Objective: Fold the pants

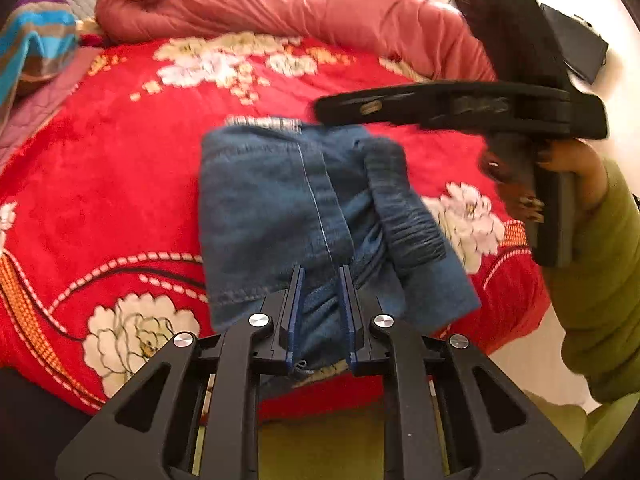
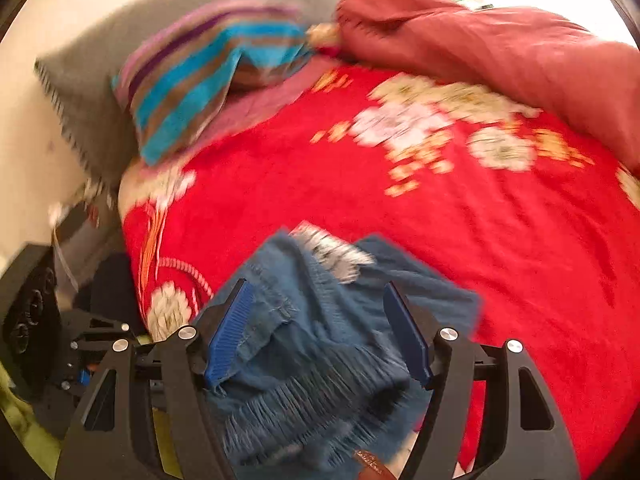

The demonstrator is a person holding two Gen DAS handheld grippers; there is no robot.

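While the blue pants (image 1: 296, 216) are lying folded in a compact bundle on the red floral blanket (image 1: 120, 168), the left gripper (image 1: 320, 276) is pinching their near edge: its blue pads are standing close together with a bunch of denim squeezed between them. Over on the right wrist view, the right gripper (image 2: 320, 300) is hanging over the same pants (image 2: 320, 344) with its jaws spread wide, gripping nothing, the elastic waistband lying below and between the two fingers. Whether those pads are touching the cloth is lost in the blur. Further back, a striped cushion (image 2: 192, 76) is leaning on a grey pillow (image 2: 100, 80), and a rolled pink quilt (image 1: 280, 8) is sitting along the blanket's far edge.
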